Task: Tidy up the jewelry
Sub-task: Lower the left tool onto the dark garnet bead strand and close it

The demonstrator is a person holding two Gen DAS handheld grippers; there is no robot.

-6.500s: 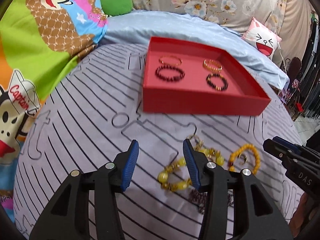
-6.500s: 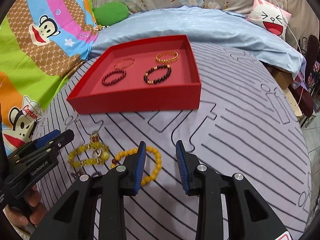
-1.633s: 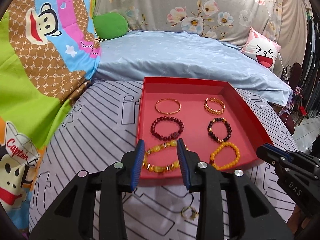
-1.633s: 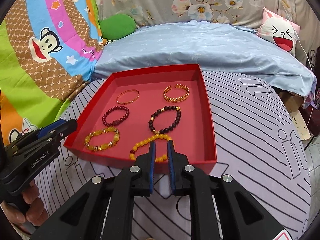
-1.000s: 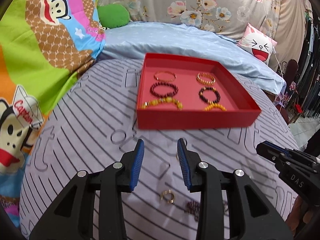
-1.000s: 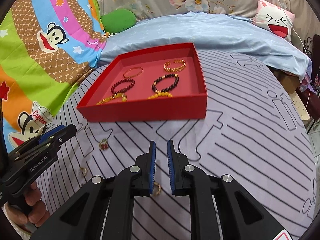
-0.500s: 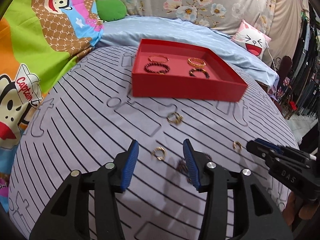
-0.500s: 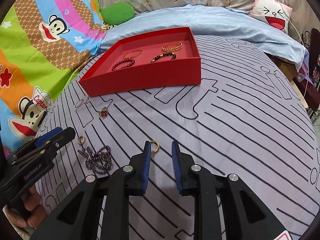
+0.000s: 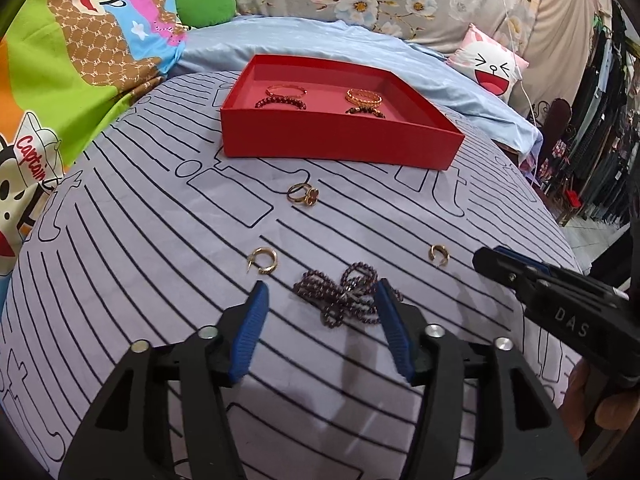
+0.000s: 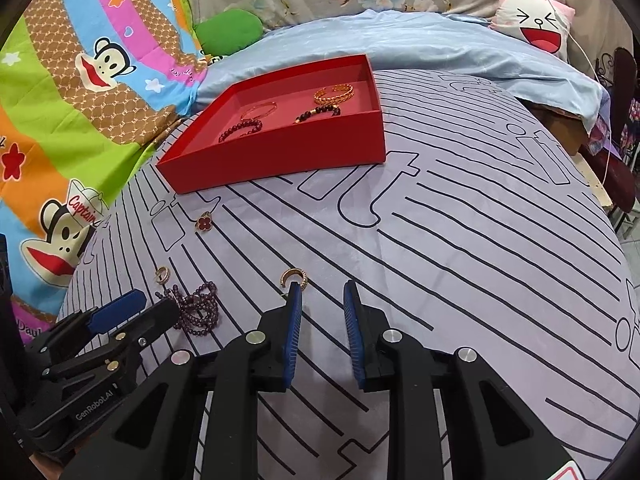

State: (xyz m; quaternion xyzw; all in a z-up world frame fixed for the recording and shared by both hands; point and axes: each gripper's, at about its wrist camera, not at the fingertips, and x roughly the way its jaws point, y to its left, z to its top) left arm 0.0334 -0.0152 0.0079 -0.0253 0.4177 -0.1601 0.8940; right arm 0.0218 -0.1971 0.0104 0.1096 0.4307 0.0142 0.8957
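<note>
A red tray (image 9: 340, 142) (image 10: 280, 156) holds several bracelets on the striped cloth. My left gripper (image 9: 320, 296) is open low over the cloth, and a dark purple bead necklace (image 9: 344, 298) (image 10: 198, 310) lies bunched between its fingers. A gold hoop earring (image 9: 262, 260) (image 10: 162, 275) lies just ahead to its left. A second gold hoop earring (image 9: 439, 254) (image 10: 294, 276) lies just ahead of my right gripper (image 10: 320, 294), which is open and empty. A ring with a red flower (image 9: 305, 194) (image 10: 204, 222) lies nearer the tray.
The striped lilac cloth (image 10: 480, 240) covers a rounded surface that falls away at the right. A blue sheet (image 10: 400, 36) and pillows lie behind the tray. A cartoon blanket (image 9: 80, 60) lies along the left.
Both grippers have moved back from the tray and down toward the cloth. The left jaws have opened wider around the necklace. The right jaws have opened a little behind the earring.
</note>
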